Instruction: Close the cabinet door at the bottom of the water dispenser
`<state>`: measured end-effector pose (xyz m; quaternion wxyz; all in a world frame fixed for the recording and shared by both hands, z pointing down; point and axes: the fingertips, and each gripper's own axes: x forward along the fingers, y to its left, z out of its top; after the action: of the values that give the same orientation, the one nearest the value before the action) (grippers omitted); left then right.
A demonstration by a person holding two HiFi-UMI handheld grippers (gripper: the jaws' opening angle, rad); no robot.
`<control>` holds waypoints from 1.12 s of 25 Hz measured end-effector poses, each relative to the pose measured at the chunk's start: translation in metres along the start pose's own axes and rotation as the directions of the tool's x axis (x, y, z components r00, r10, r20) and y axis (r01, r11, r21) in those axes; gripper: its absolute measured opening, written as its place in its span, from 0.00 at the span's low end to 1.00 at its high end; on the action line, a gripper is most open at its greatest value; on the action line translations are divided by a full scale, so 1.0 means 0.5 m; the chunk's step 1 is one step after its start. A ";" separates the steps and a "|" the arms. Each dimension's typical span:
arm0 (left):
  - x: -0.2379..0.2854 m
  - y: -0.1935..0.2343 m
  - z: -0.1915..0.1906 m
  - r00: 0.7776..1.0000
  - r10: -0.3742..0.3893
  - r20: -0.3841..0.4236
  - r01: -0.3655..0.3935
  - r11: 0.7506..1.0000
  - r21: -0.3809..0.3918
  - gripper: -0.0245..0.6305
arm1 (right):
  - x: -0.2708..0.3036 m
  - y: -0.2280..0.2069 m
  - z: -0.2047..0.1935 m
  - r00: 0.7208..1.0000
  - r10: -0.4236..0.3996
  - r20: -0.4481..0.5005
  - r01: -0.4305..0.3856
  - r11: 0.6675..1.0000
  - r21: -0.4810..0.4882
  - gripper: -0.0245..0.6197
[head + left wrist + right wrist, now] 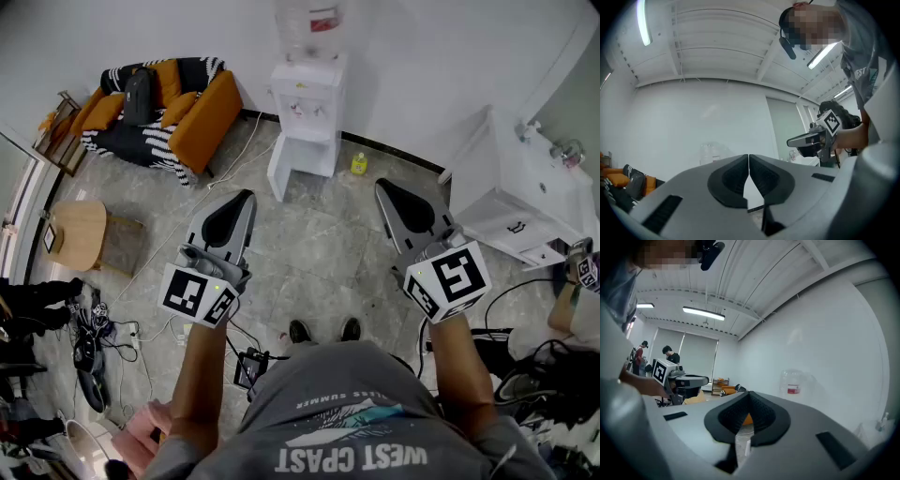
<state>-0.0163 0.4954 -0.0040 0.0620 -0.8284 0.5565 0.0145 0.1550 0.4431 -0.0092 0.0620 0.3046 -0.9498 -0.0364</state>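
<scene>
Two empty claws pressed closed, left claw (247, 195), right claw (382, 185), water dispenser (309, 103), cabinet door (278, 173) ajar, bottle (309, 23) top cut off.

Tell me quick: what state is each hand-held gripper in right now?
Left hand-held gripper: closed, holding nothing.
Right hand-held gripper: closed, holding nothing.

An orange armchair (202, 117) stands at ten o'clock in the head view. It is draped with a black-and-white striped blanket (122, 141) and carries a black bag (138, 97). At nine o'clock sits a round wooden side table (78, 230). A small yellow bottle (359, 164) stands on the grey tiled floor (319, 244) at one o'clock. A white drawer cabinet (511, 202) fills three o'clock. Tangled cables (108, 333) lie at eight o'clock.
</scene>
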 end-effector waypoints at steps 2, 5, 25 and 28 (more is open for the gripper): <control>0.001 0.005 -0.002 1.000 -0.001 -0.001 0.001 1.000 -0.002 0.07 | 0.005 -0.001 -0.001 1.000 -0.003 -0.002 0.003 1.000 0.000 0.08; 0.000 0.015 -0.003 1.000 -0.003 0.002 0.003 1.000 -0.005 0.07 | 0.012 0.001 -0.001 1.000 -0.008 -0.005 0.008 1.000 0.001 0.08; -0.055 0.112 -0.027 0.998 -0.051 0.037 0.052 0.998 -0.029 0.07 | 0.064 0.061 0.007 0.995 -0.097 0.035 0.094 0.992 0.086 0.08; -0.059 0.133 -0.026 0.997 -0.057 0.048 0.059 0.998 -0.034 0.07 | 0.077 0.074 0.011 0.994 -0.108 0.027 0.106 0.992 0.075 0.08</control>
<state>-0.0892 0.4962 0.0058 0.0606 -0.8447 0.5302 0.0419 0.1021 0.4508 -0.0069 0.0341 0.3564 -0.9337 -0.0095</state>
